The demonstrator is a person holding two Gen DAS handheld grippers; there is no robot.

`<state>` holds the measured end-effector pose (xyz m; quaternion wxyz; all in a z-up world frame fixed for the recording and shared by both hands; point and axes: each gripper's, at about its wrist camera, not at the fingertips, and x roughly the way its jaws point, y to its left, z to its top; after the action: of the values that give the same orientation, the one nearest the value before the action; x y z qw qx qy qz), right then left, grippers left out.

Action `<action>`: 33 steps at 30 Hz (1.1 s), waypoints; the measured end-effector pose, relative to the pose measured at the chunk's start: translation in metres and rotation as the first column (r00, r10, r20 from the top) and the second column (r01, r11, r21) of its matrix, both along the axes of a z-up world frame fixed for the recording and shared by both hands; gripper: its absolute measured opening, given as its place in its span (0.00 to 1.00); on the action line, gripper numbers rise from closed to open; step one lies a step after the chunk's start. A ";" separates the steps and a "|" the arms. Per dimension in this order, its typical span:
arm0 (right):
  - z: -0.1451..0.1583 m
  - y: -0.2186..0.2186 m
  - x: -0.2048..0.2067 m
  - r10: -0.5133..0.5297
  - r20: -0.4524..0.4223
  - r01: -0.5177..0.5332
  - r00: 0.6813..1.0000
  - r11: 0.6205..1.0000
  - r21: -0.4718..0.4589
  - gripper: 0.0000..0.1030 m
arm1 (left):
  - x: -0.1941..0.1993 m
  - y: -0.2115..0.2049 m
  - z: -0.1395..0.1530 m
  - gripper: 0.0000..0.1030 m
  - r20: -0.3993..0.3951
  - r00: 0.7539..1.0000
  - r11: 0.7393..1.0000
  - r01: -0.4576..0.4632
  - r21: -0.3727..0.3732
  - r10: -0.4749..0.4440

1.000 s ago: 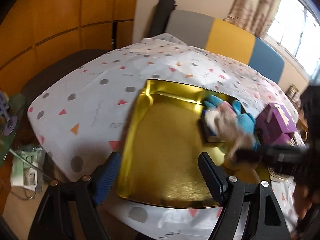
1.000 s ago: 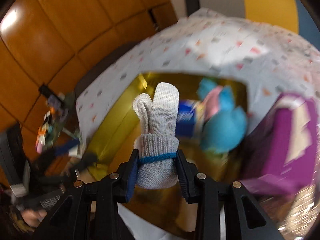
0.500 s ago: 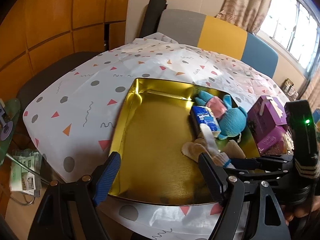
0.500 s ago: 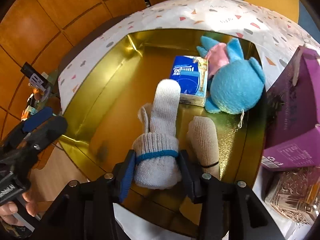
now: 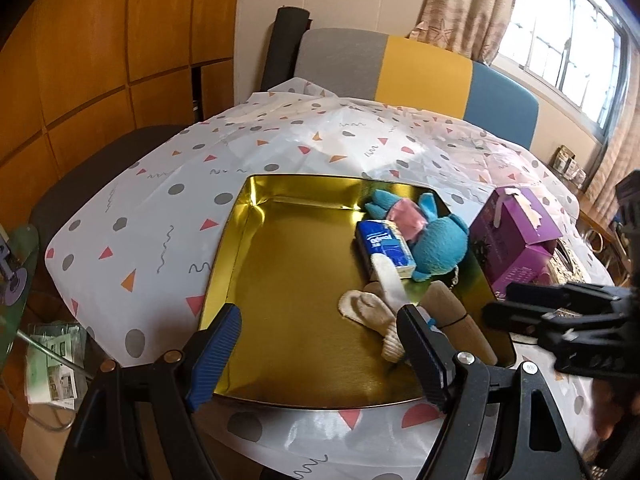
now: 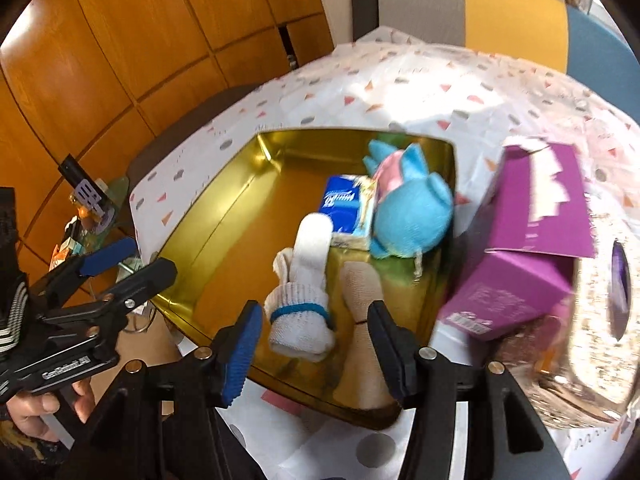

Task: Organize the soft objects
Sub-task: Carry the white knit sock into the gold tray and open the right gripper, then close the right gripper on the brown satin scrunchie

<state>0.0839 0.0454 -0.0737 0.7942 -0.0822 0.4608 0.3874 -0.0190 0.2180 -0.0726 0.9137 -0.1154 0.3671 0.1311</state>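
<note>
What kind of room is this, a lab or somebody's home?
Most likely a home living or dining room. A patterned tablecloth covers the table, a cushioned bench in grey, yellow and blue stands behind it, and a curtain hangs beside a window.

white knit glove (image 6: 304,280) with blue cuff band lies in the gold tray (image 6: 224,216), fingertip resting on the tissue pack (image 6: 348,212), beside blue plush (image 6: 412,212).

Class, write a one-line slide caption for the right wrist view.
Right hand-held gripper opening above a white glove lying in the gold tray beside a blue plush toy.
</note>
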 end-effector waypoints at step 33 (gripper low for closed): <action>-0.060 -0.296 0.124 -0.662 -0.336 0.706 0.670 0.708 0.013 0.53 | 0.033 -0.075 -0.007 0.78 -0.073 0.977 0.979 0.203 0.034 -0.200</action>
<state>0.2083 -0.2501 -0.1332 0.8032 0.2145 0.5466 0.1005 0.0137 0.1427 -0.0794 0.9112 -0.0541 0.4053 0.0491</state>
